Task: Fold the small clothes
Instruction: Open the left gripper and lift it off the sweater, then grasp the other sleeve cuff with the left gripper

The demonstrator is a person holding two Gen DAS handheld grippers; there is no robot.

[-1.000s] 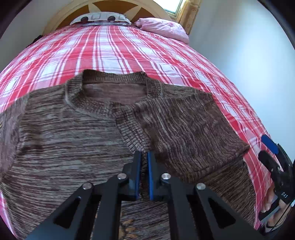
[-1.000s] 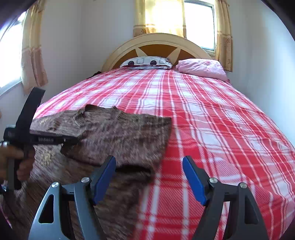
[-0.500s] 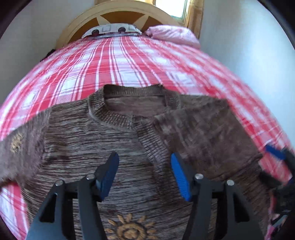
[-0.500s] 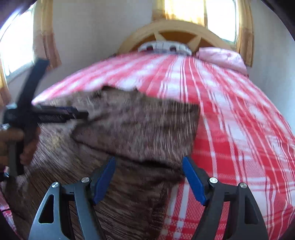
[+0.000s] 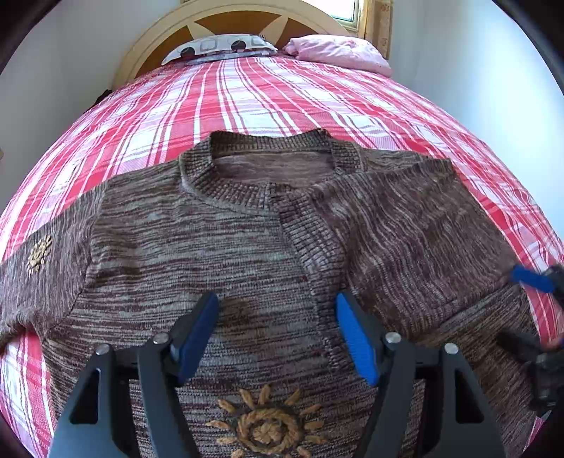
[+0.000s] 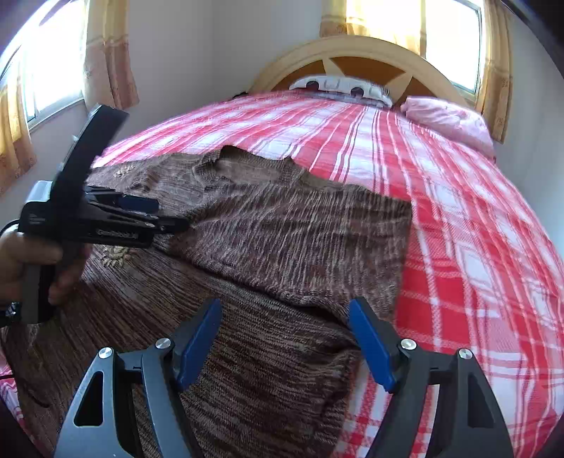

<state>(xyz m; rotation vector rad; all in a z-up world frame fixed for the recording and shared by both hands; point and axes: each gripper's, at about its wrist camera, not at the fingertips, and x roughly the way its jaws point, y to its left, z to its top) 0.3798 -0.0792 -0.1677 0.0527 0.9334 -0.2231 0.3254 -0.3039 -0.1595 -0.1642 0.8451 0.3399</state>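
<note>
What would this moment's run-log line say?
sweater: flat on bed, one sleeve folded across chest | left gripper: jaws opening, nothing gripped | right gripper: open over sleeve edge | other sleeve: unfolded

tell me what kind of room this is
A bedroom, most likely in a home. A bed with a red plaid cover fills the view, with an arched wooden headboard and pillows at its far end, and curtained windows behind. A brown knit sweater lies spread on the cover.

One brown sweater (image 5: pixel 218 246), two pillows (image 5: pixel 218 45), two hand-held grippers (image 5: pixel 278 334).
</note>
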